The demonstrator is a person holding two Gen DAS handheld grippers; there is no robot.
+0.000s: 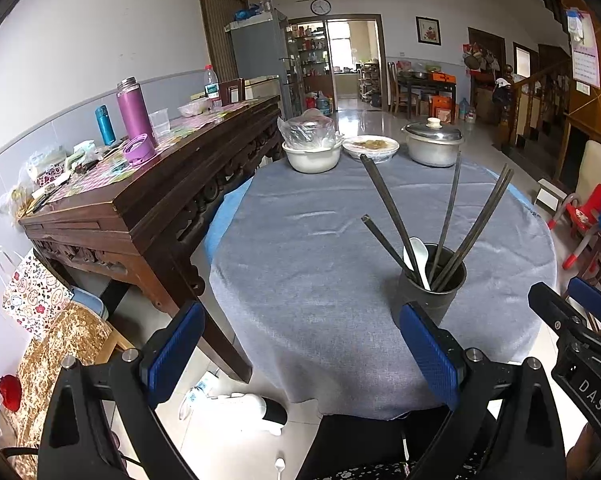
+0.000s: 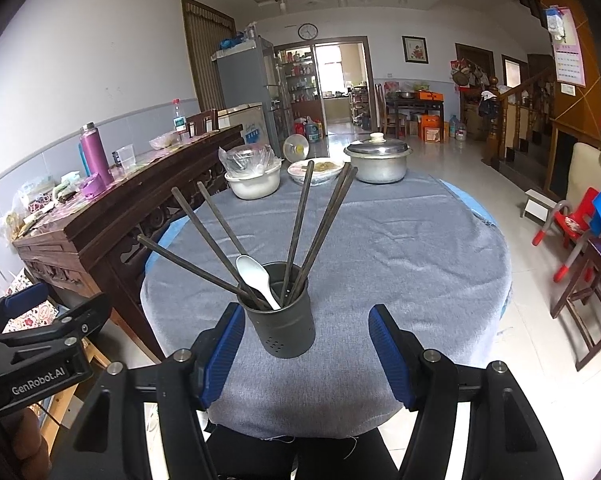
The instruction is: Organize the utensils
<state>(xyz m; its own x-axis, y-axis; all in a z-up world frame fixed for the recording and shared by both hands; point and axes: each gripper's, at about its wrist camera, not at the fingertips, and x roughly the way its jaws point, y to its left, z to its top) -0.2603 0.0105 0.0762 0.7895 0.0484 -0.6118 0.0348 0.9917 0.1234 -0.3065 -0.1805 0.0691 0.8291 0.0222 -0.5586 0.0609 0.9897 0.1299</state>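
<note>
A dark metal utensil holder (image 2: 285, 326) stands near the front edge of the round table with the grey cloth (image 2: 400, 248). It holds several dark chopsticks (image 2: 300, 216) that fan outward and a white spoon (image 2: 256, 278). In the left wrist view the holder (image 1: 430, 286) is just beyond the right finger, with the chopsticks (image 1: 384, 204) and spoon (image 1: 417, 256) in it. My left gripper (image 1: 304, 354) is open and empty at the table's front left. My right gripper (image 2: 306, 354) is open and empty, just in front of the holder.
At the far side of the table stand a white bowl with a plastic bag (image 2: 254, 182), a plate of food (image 2: 320, 170) and a lidded metal pot (image 2: 378, 160). A dark wooden sideboard (image 1: 148, 196) with bottles and clutter flanks the table's left. A red chair (image 2: 568, 224) stands at right.
</note>
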